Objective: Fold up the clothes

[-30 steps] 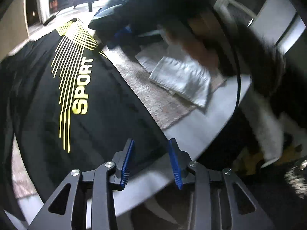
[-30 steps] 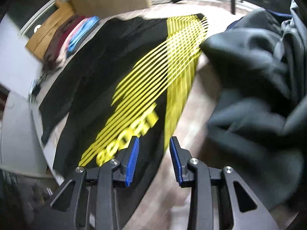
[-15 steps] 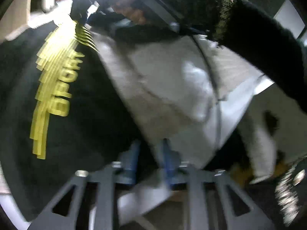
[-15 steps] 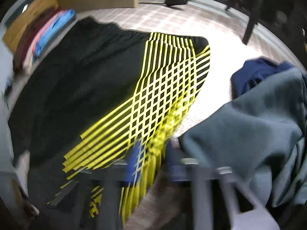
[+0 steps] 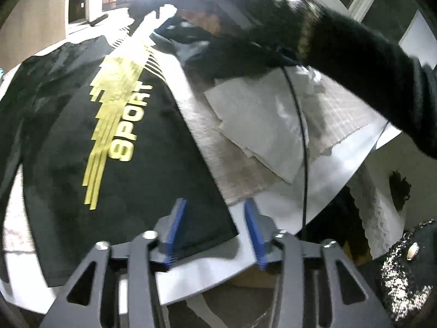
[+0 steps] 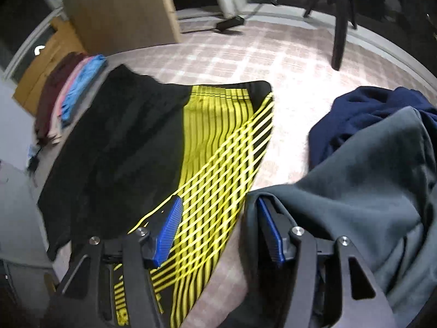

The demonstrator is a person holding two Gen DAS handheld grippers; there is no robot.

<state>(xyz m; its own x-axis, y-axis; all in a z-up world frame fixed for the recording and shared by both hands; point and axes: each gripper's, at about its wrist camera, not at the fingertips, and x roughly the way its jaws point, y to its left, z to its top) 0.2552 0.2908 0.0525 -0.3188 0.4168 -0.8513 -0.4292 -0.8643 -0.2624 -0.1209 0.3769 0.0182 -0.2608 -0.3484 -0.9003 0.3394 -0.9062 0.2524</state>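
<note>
A black garment [image 5: 82, 142] with yellow stripes and the word SPORT lies flat on the checked mat [image 6: 245, 54]. My left gripper [image 5: 214, 232] hangs over its near corner at the table's edge. Its jaws are opening and the blue pads stand apart from the cloth, whose corner lies below and between them. In the right wrist view my right gripper [image 6: 218, 229] hovers over the striped edge of the black garment [image 6: 123, 136]. Its jaws are opening too, with nothing pinched. A grey garment [image 6: 368, 191] drapes against its right finger.
A navy garment [image 6: 368, 109] lies behind the grey one. Folded clothes [image 6: 68, 95] are stacked at the mat's left. Pale folded cloths [image 5: 259, 125] lie right of the black garment. A person's dark sleeve [image 5: 355, 54] and a cable [image 5: 300, 136] cross above them. A chair leg [image 6: 338, 41] stands beyond.
Both grippers were pinched together half a second ago and now stand apart. The right gripper has slid along the striped edge, away from the SPORT lettering toward the grey garment.
</note>
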